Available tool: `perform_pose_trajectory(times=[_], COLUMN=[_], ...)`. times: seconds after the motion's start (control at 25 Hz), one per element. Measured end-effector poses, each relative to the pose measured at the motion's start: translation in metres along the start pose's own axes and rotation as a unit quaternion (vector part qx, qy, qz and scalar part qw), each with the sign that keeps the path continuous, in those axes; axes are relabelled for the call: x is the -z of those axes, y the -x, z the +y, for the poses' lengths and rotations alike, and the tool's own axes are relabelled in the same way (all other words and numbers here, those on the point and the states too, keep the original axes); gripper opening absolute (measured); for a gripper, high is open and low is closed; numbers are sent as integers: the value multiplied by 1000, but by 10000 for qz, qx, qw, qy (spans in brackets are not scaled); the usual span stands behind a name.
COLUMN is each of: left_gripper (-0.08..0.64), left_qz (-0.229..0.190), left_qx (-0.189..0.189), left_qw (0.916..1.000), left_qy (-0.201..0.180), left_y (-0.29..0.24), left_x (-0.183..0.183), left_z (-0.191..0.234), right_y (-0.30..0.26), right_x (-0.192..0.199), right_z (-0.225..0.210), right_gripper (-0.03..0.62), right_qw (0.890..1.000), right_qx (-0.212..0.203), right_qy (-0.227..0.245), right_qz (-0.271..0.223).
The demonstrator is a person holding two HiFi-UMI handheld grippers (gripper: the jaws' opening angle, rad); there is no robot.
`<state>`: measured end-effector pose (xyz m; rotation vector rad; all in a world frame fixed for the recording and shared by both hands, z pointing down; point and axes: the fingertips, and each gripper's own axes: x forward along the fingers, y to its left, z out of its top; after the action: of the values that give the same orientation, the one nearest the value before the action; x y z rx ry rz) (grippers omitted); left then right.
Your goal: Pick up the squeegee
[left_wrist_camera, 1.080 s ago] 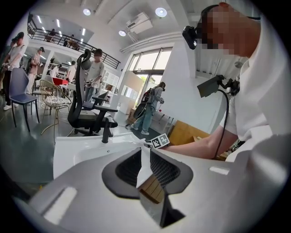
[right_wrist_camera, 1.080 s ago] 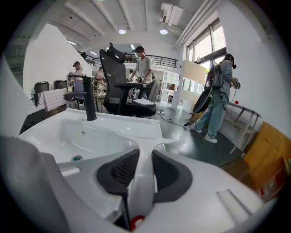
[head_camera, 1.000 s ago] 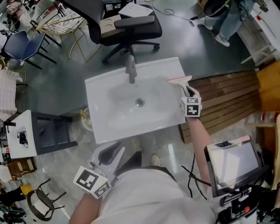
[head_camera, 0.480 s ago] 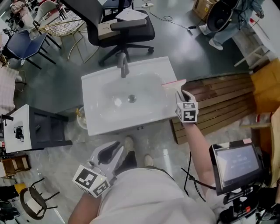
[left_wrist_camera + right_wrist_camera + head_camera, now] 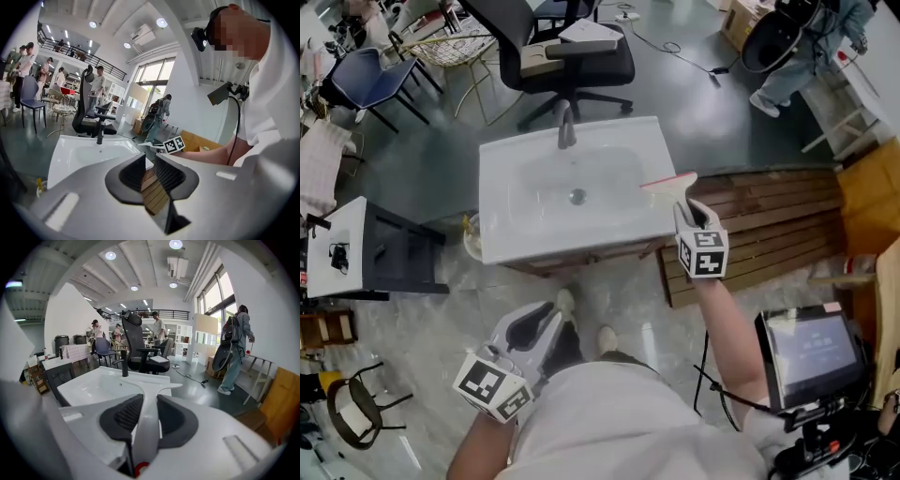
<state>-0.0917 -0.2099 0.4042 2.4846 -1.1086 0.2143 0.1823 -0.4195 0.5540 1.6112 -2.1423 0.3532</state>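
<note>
The squeegee [image 5: 667,183], white-handled with a pinkish blade, hangs above the right rim of the white sink [image 5: 499,192]. My right gripper [image 5: 688,210] is shut on its handle, with the blade pointing away from me. In the right gripper view the handle [image 5: 146,420] runs between the two dark pads and the blade spreads out beyond the tips of my right gripper [image 5: 149,399]. My left gripper [image 5: 532,331] is low, near my body and short of the sink. Its jaws stand a narrow gap apart with nothing between them, as the left gripper view shows of the left gripper [image 5: 149,158].
A dark faucet [image 5: 566,127] stands at the sink's far rim. Behind it is a black office chair [image 5: 572,56]. Wooden planks [image 5: 769,216] lie on the floor to the right, and a monitor [image 5: 811,349] is at the lower right. A white-topped side table [image 5: 337,255] is at the left. A person [image 5: 806,37] stands at the far right.
My right gripper has lifted the squeegee off the sink's right rim and drawn it back towards me. My left gripper has moved back with my body, still apart from the sink.
</note>
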Motion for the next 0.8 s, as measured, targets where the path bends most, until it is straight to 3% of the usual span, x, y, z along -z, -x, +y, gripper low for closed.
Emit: perform_pose_trajectory(times=[0.28, 0.8], left_gripper=[66, 67], left_qz=[-39, -85], left_qx=[-135, 286], left_qw=[9999, 9995], left_qy=[51, -117], left_y=[32, 107], left_x=[8, 13], left_z=[-10, -11], right_y=[55, 165], right_x=[-10, -24], right_z=[22, 99], right_gripper=[100, 100], right_qw=[9998, 9991], right_qx=[-92, 60], right_qy=[-25, -55], right_qz=[-189, -416])
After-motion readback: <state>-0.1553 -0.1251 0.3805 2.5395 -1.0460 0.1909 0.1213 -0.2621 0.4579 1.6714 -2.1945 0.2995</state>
